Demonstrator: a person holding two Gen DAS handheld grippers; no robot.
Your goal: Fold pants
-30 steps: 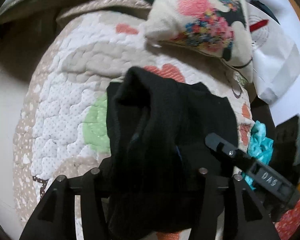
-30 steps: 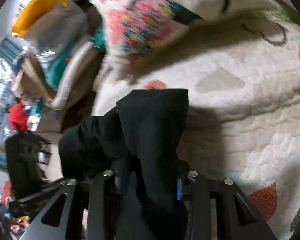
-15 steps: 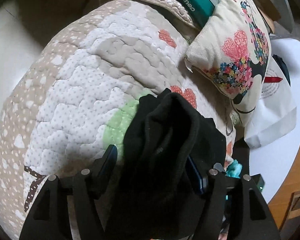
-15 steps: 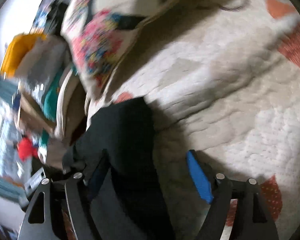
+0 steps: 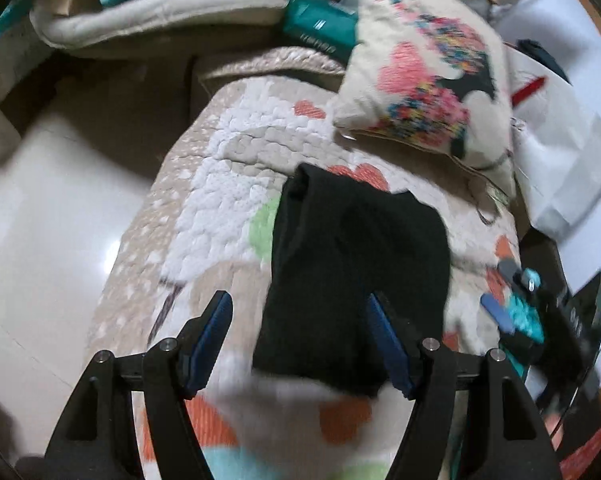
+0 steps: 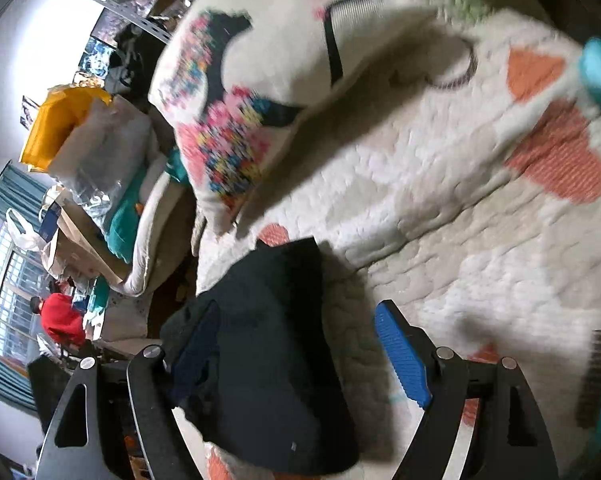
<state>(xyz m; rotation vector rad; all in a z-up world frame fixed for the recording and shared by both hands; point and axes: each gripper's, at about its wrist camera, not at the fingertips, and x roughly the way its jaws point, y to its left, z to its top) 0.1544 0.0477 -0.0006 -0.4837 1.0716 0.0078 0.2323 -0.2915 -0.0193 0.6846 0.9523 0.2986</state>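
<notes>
Now the pants (image 5: 356, 276) lie as a compact black bundle on the quilt (image 5: 220, 184), just short of the pillow (image 5: 424, 92), set down flat, probably so the fold keeps its shape. Both jaws stand spread and empty: the left hand-held gripper (image 5: 300, 340) frames the bundle's near edge, the right hand-held gripper (image 6: 296, 356) hangs over it. A second ago each pinched the cloth and held it bunched; since then both have let go.

At left we see a glossy pale tiled floor (image 5: 40, 240); far left, a barred bright window (image 6: 4, 280) with teal curtains (image 6: 16, 188).
</notes>
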